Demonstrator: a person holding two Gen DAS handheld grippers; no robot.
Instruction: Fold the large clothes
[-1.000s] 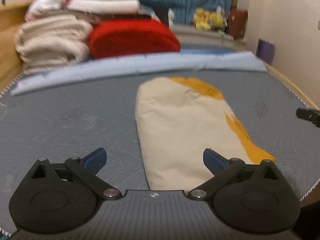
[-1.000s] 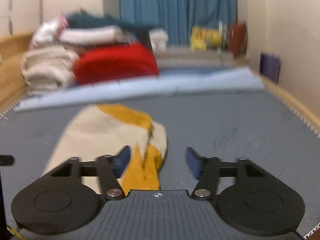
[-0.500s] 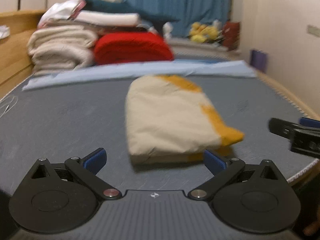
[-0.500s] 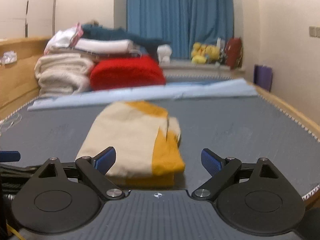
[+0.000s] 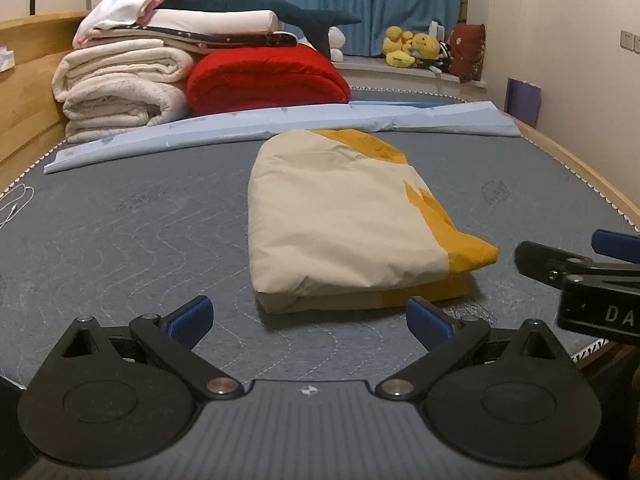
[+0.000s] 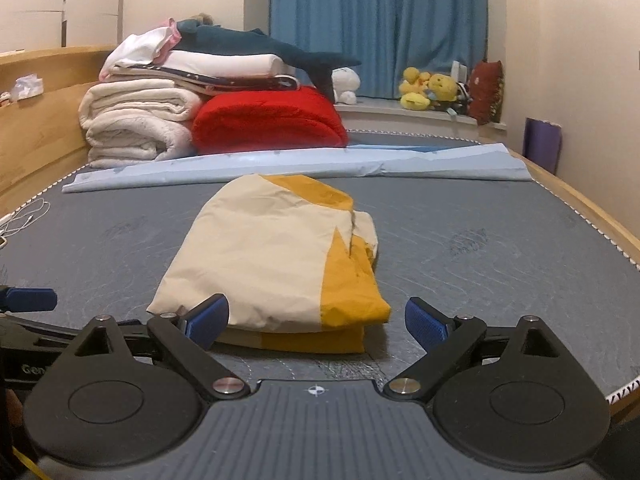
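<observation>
A cream and mustard-yellow garment (image 5: 340, 220) lies folded in a compact bundle on the grey quilted mattress (image 5: 120, 232); it also shows in the right wrist view (image 6: 272, 256). My left gripper (image 5: 308, 320) is open and empty, just in front of the bundle's near edge. My right gripper (image 6: 316, 320) is open and empty, also just short of the near edge. The right gripper shows at the right edge of the left wrist view (image 5: 580, 276).
A light blue sheet (image 5: 280, 124) lies across the mattress behind the garment. Stacked white blankets (image 5: 120, 88), a red blanket (image 5: 268, 80) and a plush shark (image 5: 256, 0) sit at the back left. The wooden bed frame (image 6: 592, 216) borders the right. White cable (image 6: 24, 216) lies left.
Both grippers have pulled back toward the near edge of the mattress and lowered. The garment lies folded, now fully ahead of both open grippers.
</observation>
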